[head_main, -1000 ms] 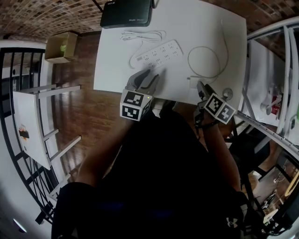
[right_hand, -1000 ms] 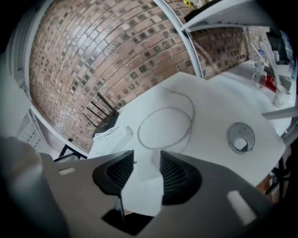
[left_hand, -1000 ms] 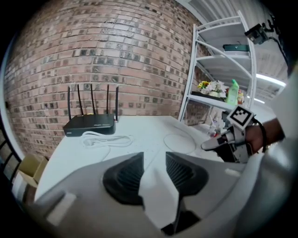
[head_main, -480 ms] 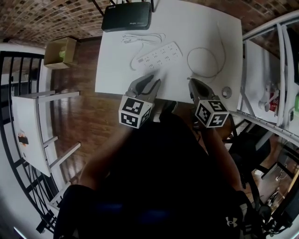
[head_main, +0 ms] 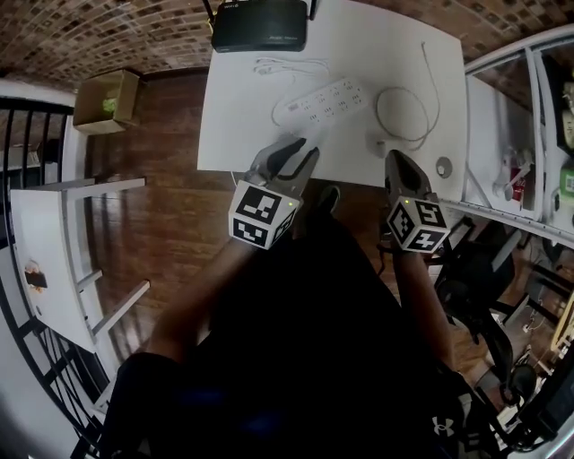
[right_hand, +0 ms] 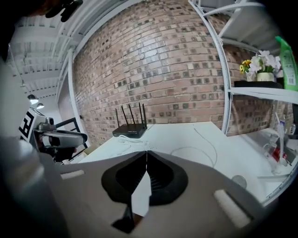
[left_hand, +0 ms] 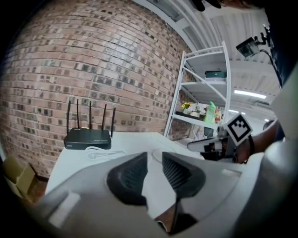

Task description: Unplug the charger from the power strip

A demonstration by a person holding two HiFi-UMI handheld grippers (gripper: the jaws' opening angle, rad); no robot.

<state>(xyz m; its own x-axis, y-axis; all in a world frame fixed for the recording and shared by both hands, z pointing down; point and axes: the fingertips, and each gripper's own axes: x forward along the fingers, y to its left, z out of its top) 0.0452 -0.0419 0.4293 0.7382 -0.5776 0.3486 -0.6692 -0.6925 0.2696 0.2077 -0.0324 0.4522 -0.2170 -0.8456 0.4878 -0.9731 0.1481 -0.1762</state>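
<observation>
Right of the power strip [head_main: 325, 100], the charger [head_main: 380, 143] lies unplugged.
Both have drawn back: right claw [head_main: 393, 160] pinched closed, empty; left claw [head_main: 300, 147] just narrowing, half-wide, empty.

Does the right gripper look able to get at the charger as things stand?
Probably yes: the charger lies just ahead of the right gripper on bare table, nothing between them. Its jaws are shut, so they must open first.

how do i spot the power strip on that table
Find the white table by the brick wall. The power strip lies near its middle, in front of the black router. It is the only long bar with sockets; its neighbours are thin white cables.
</observation>
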